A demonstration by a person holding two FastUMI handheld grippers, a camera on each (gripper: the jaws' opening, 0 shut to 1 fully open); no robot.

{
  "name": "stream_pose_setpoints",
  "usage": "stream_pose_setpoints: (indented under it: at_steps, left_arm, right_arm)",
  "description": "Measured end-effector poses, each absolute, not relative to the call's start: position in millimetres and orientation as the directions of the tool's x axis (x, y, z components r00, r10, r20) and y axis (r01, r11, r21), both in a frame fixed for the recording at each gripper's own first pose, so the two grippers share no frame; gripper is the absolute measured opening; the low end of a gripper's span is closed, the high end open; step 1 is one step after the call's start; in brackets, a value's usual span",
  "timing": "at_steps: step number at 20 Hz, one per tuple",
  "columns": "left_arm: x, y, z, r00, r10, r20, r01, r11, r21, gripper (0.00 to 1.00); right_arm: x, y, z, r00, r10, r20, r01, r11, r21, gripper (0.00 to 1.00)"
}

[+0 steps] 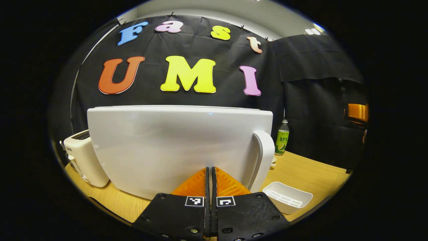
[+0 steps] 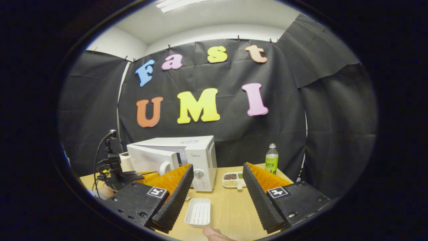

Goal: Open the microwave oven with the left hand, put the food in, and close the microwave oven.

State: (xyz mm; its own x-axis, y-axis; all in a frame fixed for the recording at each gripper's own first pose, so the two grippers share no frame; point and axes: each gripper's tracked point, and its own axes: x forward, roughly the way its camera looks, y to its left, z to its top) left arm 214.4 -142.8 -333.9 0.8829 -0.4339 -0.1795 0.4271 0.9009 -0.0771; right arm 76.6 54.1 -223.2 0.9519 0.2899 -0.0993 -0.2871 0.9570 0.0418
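The microwave oven (image 2: pixel 187 157) stood at the centre-left of the right gripper view, on the desk (image 2: pixel 230 207) against the black cloth wall; its door (image 1: pixel 177 147) was swung partly open and, in the left gripper view, spread across the middle of the frame, with the door handle (image 1: pixel 265 160) at its right edge; the left gripper (image 1: pixel 210 174) sat at the bottom centre of that view with its jaws together and nothing between them, the tips just at the lower part of the door, though contact could not be told; the food, a divided tray of beans and grains (image 2: pixel 234 179), lay on the desk just right of the oven in the right gripper view; the right gripper (image 2: pixel 217 180) showed at the bottom of its own view with its jaws wide apart and empty; an empty white tray (image 2: pixel 198 212) lay on the desk between those jaws, low in the frame, and at the lower right of the left gripper view; a green bottle (image 2: pixel 272 159) stood at the right of the food tray, near the wall; a white toaster (image 1: pixel 82 157) stood at the left edge of the left gripper view, beside the door; a fingertip (image 2: pixel 215 234) showed at the bottom edge of the right gripper view.
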Motion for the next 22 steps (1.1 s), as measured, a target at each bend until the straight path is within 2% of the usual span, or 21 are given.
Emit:
stream_pose_setpoints:
  at_steps: [3, 4, 6, 7, 8, 9, 13, 17, 18, 22]
  left_arm:
    - [242.9, -159.3, -337.8, 0.891, -0.415, -0.187, 0.398, 0.909, -0.121, 0.0]
    - [250.3, -160.4, -341.3, 0.894, -0.397, -0.207, 0.377, 0.917, -0.132, 0.0]
    - [260.3, -164.9, -339.5, 0.907, -0.369, -0.2, 0.344, 0.927, -0.149, 0.0]
    - [259.6, -169.9, -338.2, 0.905, -0.382, -0.187, 0.353, 0.92, -0.168, 0.0]
    - [260.2, -170.9, -339.9, 0.907, -0.38, -0.182, 0.351, 0.921, -0.171, 0.0]
    - [259.3, -170.3, -339.6, 0.908, -0.377, -0.183, 0.349, 0.922, -0.17, 0.0]
    - [260.8, -170.3, -337.6, 0.921, -0.338, -0.193, 0.32, 0.94, -0.117, 0.0]
    - [254.8, -159.9, -339.9, 0.931, -0.272, -0.242, 0.265, 0.962, -0.062, 0.0]
    - [245.1, -165.2, -335.9, 0.92, -0.301, -0.25, 0.287, 0.954, -0.09, 0.0]
    - [212.0, -146.6, -301.1, 0.945, -0.254, -0.205, 0.237, 0.966, -0.104, 0.0]
  right_arm:
    - [80.0, 60.3, -226.5, 0.938, 0.333, -0.095, -0.328, 0.942, 0.068, 0.88]
    - [81.2, 61.1, -227.3, 0.935, 0.343, -0.089, -0.338, 0.939, 0.069, 0.94]
    - [81.5, 63.9, -232.6, 0.926, 0.367, -0.088, -0.362, 0.93, 0.067, 0.94]
    - [83.4, 61.1, -236.9, 0.926, 0.366, -0.093, -0.361, 0.93, 0.064, 0.88]
    - [85.4, 58.0, -241.7, 0.928, 0.358, -0.106, -0.353, 0.933, 0.061, 0.87]
    - [86.4, 55.9, -247.2, 0.927, 0.354, -0.124, -0.348, 0.935, 0.066, 0.94]
    - [79.8, 53.6, -250.1, 0.929, 0.34, -0.149, -0.332, 0.94, 0.078, 0.95]
    - [60.6, 51.4, -240.6, 0.935, 0.326, -0.14, -0.318, 0.945, 0.076, 0.95]
    - [56.3, 49.5, -238.9, 0.939, 0.314, -0.142, -0.307, 0.949, 0.067, 0.95]
    - [35.3, 48.7, -233.8, 0.947, 0.286, -0.144, -0.279, 0.958, 0.066, 0.95]
